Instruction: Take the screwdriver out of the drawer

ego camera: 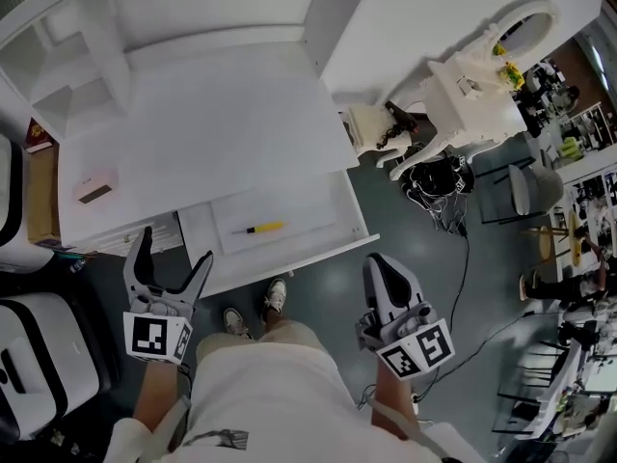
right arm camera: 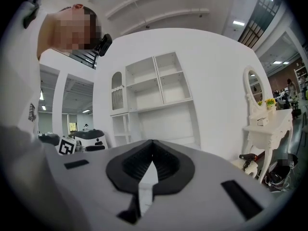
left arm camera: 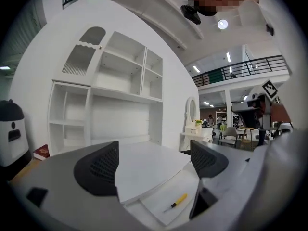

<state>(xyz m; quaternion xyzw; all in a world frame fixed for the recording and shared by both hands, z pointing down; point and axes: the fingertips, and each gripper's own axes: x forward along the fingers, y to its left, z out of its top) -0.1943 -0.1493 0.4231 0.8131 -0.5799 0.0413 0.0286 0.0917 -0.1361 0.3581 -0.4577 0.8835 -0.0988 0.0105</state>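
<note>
Left gripper [ego camera: 175, 249] [left arm camera: 154, 160]: jaws spread wide with nothing between them, held off the near edge of the desk [ego camera: 212, 133].
Right gripper [ego camera: 379, 263] [right arm camera: 151, 142]: jaws pressed together and holding nothing, over the floor just off the drawer's front corner.
Screwdriver [ego camera: 258, 228] [left arm camera: 175, 202]: yellow handle, lying flat in the open drawer, ahead and to the right of the left gripper, ahead and to the left of the right gripper, apart from both.
Drawer [ego camera: 299, 205] [left arm camera: 156, 211]: white, open under the desk top, ahead of and between the two grippers.
</note>
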